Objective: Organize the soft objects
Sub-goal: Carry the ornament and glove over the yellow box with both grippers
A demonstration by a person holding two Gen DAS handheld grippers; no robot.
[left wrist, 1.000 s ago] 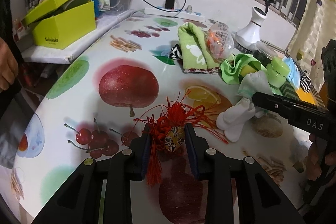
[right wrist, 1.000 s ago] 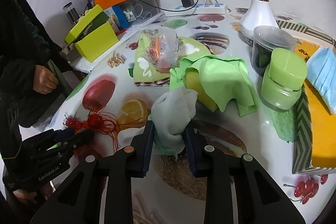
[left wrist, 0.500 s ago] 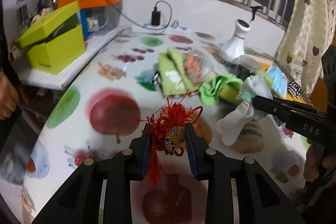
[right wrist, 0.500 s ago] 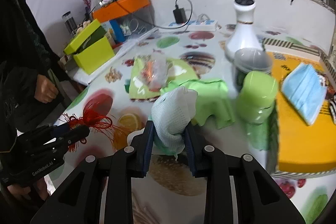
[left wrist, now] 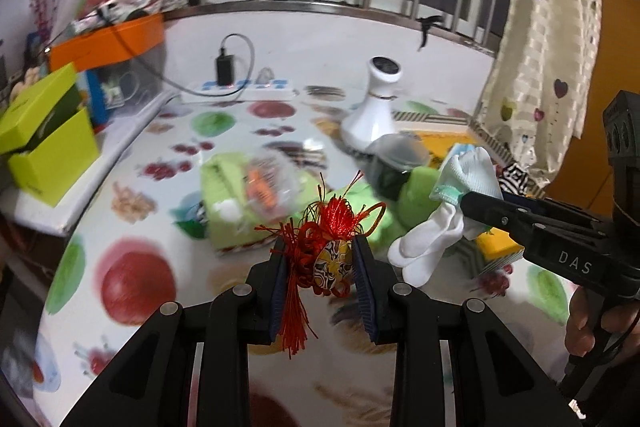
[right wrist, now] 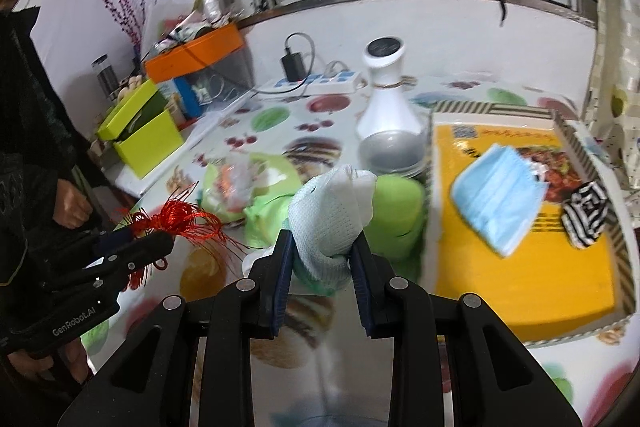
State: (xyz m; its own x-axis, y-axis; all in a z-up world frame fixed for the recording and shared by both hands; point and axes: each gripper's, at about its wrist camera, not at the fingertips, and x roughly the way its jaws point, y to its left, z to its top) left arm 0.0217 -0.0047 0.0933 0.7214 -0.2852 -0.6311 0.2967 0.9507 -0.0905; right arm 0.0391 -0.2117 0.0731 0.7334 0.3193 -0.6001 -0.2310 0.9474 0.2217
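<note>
We hold the tassel ornament (left wrist: 328, 251) left of the sock (right wrist: 332, 223), both above the counter (left wrist: 132, 211). Behind them lie a folded towel (left wrist: 224, 187) and a vase (right wrist: 386, 107). On the tray (right wrist: 532, 279) at right rests a face mask (right wrist: 498, 203).

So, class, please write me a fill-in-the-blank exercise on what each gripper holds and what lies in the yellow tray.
1. The left gripper is shut on a ____ tasselled knot ornament.
2. The right gripper is shut on a white ____.
3. In the yellow tray, a ____ face mask lies beside a black-and-white striped cloth.
4. Behind the tray stands a white ____ by the power strip.

Missing words: red; sock; blue; vase
</note>
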